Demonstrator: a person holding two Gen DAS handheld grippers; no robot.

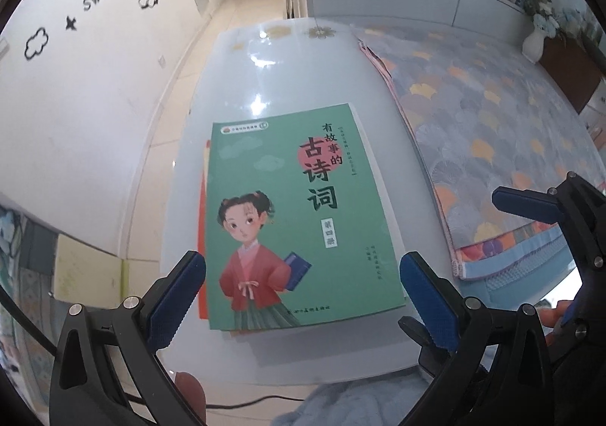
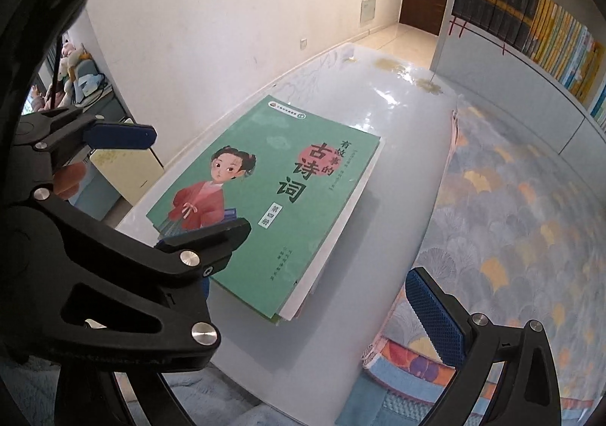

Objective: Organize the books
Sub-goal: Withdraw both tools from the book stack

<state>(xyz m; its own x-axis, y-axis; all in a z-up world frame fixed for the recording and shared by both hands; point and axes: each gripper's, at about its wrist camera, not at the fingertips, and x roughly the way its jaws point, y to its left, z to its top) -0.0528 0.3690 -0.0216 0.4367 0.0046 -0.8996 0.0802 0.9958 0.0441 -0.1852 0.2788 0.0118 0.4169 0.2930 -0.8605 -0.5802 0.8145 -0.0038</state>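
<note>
Green book [image 1: 299,213]: lay topmost on a small stack on the glossy white table [image 1: 235,85], edges roughly squared, apparently for tidying. Left gripper [image 1: 303,297] and right gripper [image 2: 314,274]: both spread wide, empty, flanking its near edge.

A green book [image 1: 303,213] is lying flat and closed, cover up, on top of a small stack of books [image 2: 299,308] on the glossy white table [image 1: 242,73]. Its cover is showing a girl in a red jacket and big dark Chinese characters. An orange edge [image 1: 202,236] of a lower book is sticking out at the left side.
</note>
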